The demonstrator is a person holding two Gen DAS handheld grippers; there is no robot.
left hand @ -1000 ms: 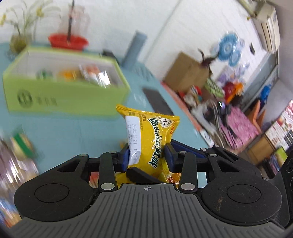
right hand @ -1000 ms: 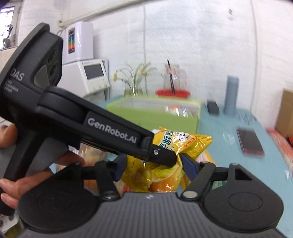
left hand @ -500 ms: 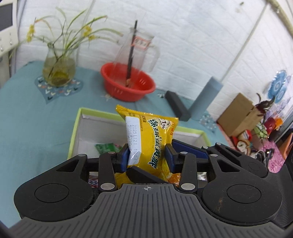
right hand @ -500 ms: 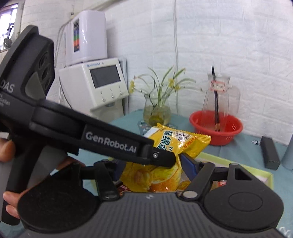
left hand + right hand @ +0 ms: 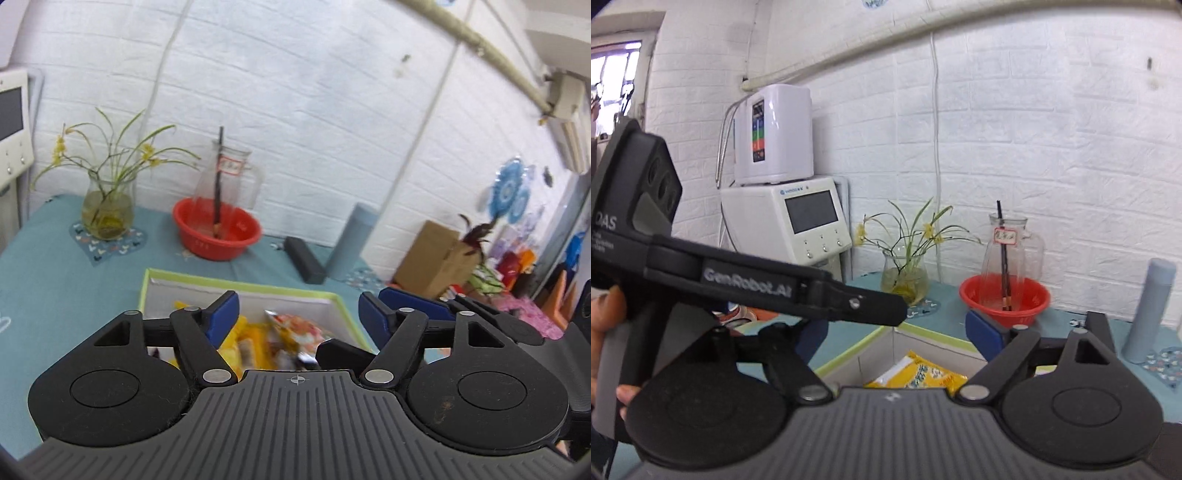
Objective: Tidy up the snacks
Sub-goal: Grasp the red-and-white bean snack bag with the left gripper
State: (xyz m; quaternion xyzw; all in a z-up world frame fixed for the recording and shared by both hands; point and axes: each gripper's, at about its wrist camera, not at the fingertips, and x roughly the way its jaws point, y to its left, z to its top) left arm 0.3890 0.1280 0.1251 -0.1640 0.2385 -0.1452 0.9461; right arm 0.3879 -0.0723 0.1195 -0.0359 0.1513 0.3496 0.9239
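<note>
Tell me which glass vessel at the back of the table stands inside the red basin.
The clear glass pitcher with the red-edged label and a dark stick in it stands in the red basin. The glass vase with yellow flowers sits on a patterned mat instead.

Setting: lived-in domestic room, informal. White painted brick wall [image 5: 1052, 122]. Counter [image 5: 55, 288] under teal cloth carries a glass vase of flowers [image 5: 107, 206], a red basin [image 5: 216, 232] and a glass pitcher [image 5: 1010, 254]. White water purifier [image 5: 774, 133] far left. Cardboard box [image 5: 428, 254] and colourful clutter far right.
</note>
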